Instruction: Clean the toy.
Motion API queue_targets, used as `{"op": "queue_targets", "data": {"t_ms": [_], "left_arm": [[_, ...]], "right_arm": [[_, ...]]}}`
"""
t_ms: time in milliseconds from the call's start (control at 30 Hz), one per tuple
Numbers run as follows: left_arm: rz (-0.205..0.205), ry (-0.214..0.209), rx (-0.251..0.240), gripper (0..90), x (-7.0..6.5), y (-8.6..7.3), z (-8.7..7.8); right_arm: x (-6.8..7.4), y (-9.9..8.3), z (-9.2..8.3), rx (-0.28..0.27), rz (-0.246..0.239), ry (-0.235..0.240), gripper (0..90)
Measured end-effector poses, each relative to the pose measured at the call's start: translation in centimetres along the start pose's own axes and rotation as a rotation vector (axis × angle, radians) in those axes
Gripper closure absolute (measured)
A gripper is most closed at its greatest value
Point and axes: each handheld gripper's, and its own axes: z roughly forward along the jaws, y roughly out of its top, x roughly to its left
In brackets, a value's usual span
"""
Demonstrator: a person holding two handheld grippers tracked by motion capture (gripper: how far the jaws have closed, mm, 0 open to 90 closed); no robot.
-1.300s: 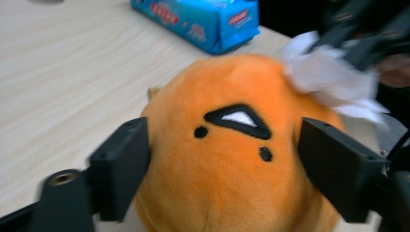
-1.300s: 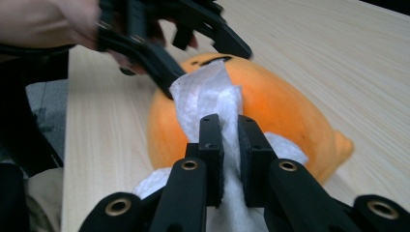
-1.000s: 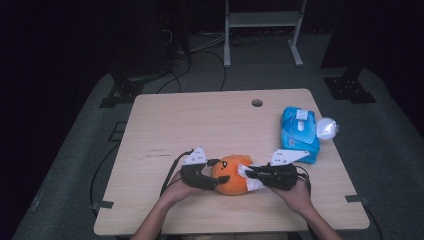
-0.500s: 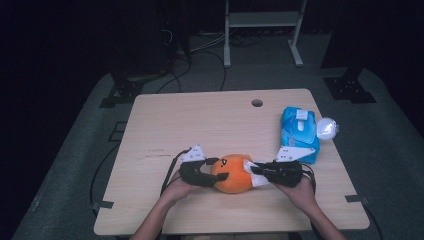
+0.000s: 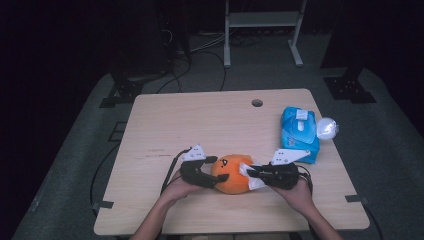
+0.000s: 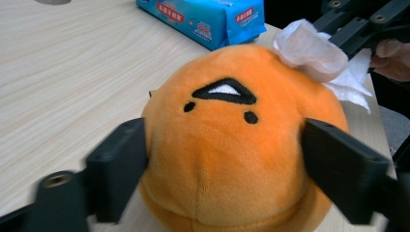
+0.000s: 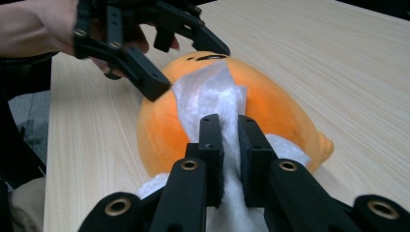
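table [image 5: 200, 120]: pale wood, round grommet hole [image 5: 257, 103] near far edge; blue wipes pack [image 5: 299, 132]: lying flat toward the right edge, white flap on top | white round object [image 5: 327, 128]: touching the pack's right side | metal frame legs [image 5: 262, 30]: on dark floor beyond the table | black cables [image 5: 200, 47]: on that floor

In the left gripper view the left claw [image 6: 222, 164] has its near arm smeared by blur at 8 o'clock, and the orange plush [image 6: 232, 145] hides the desk [image 6: 72, 72] behind it. The blue wipes pack [image 6: 208, 17] is cut off at 12 o'clock. In the right gripper view the right claw [image 7: 230, 159] hides the middle of the white tissue [image 7: 212, 96]
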Motion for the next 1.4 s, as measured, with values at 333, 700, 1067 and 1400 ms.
{"op": "queue_targets", "data": {"t_ms": [333, 700, 1067, 1400], "left_arm": [[0.007, -0.023, -0.004, 28.5, -0.6, 0.2, 0.5], [0.036, -0.008, -0.008, 19.6, -1.1, 0.6, 0.7], [0.073, -0.031, 0.001, 30.4, -1.8, 0.7, 0.8], [0.084, -0.019, -0.017, 20.7, -2.1, 0.9, 0.9]], "right_arm": [[0.3, 0.1, -0.1, -0.015, 0.017, 0.0, 81.4], [0.4, 0.9, 0.5, -0.023, -0.007, -0.012, 81.5], [0.9, 0.9, 0.5, -0.035, 0.0, 0.008, 81.3], [0.0, 1.0, 0.0, -0.037, -0.005, -0.034, 81.4]]}}
